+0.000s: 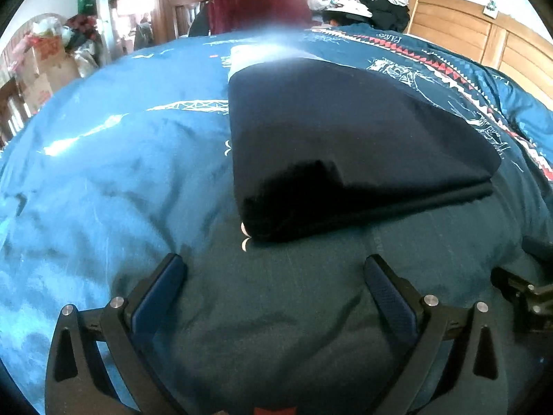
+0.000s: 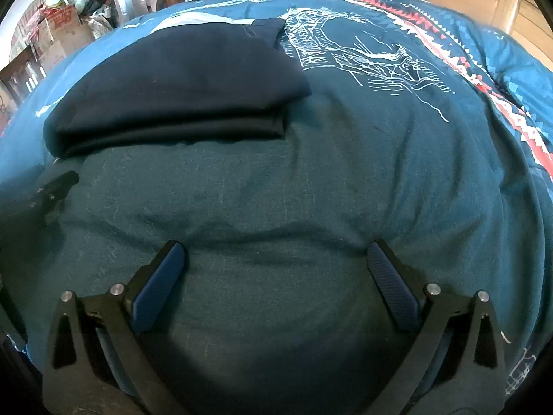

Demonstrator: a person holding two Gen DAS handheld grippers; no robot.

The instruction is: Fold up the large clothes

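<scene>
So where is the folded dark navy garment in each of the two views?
Left wrist view: folded dark navy garment lies centre, slightly right, on the bed.
Right wrist view: folded dark navy garment lies upper left.
Shared landmark: the red and white zigzag band on the blue quilt, right of the garment.

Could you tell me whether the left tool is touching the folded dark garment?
Apart. The left wrist view shows the open left tool short of the folded dark garment, with bare blue bedspread between them.
</scene>
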